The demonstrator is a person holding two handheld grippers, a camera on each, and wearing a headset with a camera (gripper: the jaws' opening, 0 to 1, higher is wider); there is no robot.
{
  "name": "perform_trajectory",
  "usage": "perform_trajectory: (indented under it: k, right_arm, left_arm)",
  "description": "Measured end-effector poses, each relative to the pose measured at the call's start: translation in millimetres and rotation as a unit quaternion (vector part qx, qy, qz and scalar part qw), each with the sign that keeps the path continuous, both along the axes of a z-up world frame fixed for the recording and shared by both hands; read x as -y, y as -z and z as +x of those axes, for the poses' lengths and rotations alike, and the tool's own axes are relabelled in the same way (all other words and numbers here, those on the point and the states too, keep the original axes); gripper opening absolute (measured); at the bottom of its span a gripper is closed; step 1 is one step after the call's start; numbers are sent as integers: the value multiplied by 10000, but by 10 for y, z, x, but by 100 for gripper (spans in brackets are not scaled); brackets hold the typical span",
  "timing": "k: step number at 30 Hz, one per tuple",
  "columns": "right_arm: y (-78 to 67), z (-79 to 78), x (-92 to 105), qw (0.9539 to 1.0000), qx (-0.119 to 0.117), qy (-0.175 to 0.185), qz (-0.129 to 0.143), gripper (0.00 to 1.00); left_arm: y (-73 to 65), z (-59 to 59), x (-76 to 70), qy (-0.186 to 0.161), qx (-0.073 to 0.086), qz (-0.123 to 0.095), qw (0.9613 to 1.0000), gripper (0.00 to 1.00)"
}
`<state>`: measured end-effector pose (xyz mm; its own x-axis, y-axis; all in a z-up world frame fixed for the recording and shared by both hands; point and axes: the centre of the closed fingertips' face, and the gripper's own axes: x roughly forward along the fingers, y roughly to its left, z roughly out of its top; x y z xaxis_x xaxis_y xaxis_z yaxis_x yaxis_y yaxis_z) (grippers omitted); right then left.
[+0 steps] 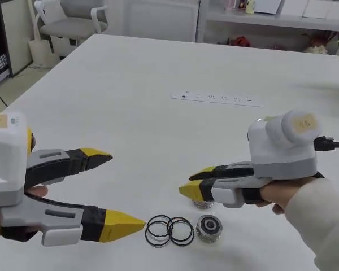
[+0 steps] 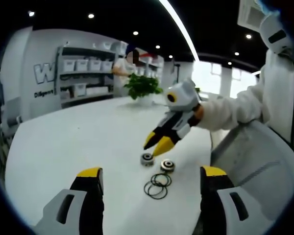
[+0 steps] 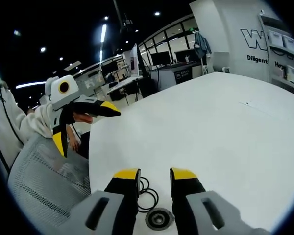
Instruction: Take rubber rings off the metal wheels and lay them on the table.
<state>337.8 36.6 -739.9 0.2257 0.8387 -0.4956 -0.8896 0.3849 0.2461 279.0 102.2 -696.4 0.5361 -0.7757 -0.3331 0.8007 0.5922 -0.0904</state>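
Note:
Two small metal wheels stand near the table's front edge: one wheel point(image 1: 208, 227) in the open, the other wheel point(image 1: 203, 204) partly hidden beneath my right gripper point(image 1: 191, 183). Loose black rubber rings point(image 1: 169, 230) lie overlapped on the table just left of the wheels. My right gripper hovers over the far wheel, its jaws a narrow gap apart and holding nothing. The left gripper point(image 1: 126, 191) stands wide open and empty left of the rings. From the left gripper view I see both wheels point(image 2: 167, 165) and the rings point(image 2: 157, 186). A wheel point(image 3: 159, 219) and the rings point(image 3: 146, 196) show below the right gripper point(image 3: 154, 176).
A white power strip point(image 1: 217, 98) lies mid-table. An office chair point(image 1: 73, 22) stands beyond the far left corner, with shelves point(image 1: 271, 20) behind. A potted plant point(image 2: 142, 87) sits at the table's far end, with a person point(image 2: 125, 66) behind it.

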Motion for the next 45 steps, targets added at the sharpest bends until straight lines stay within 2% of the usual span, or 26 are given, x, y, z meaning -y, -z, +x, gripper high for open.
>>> perform_trajectory:
  k: [8,18,20,25,30,34,37,41,45]
  right_arm:
    - [-185,66,44,9996,241,88,155,29]
    - [-532,120,102,9963,684,155,497,48]
    - [-563,111,116,9960,718,156,515,51]
    - [-686,88,202,9941,885,168,610,59]
    - [-830,89,337,9907,1024,316,836,70]
    - [-835,49,409,9905,995,362,882,76]
    - [-830,-16,464,9900,1090,312,842,83]
    - [-816,-86,529,9899,1076,288,877,94]
    - [-778,-141,607,9902,1052,309,866,99]
  left_arm:
    - [7,-8,-6,-12,-22,-2,10000,84]
    - [6,-19,-7,-9,-30,6,10000,86]
    - [7,-21,-7,-6,-30,15,10000,86]
    - [7,-27,-10,-6,-27,19,10000,87]
    - [-12,-20,-24,-54,1,-5,10000,90]
    - [-47,-25,-27,-69,25,-87,9999,91]
    - [-48,-21,-37,-93,26,-86,9999,92]
    - [-57,-16,-50,-116,38,-112,9999,93]
    - [-62,-4,-77,-168,49,-135,9998,94]
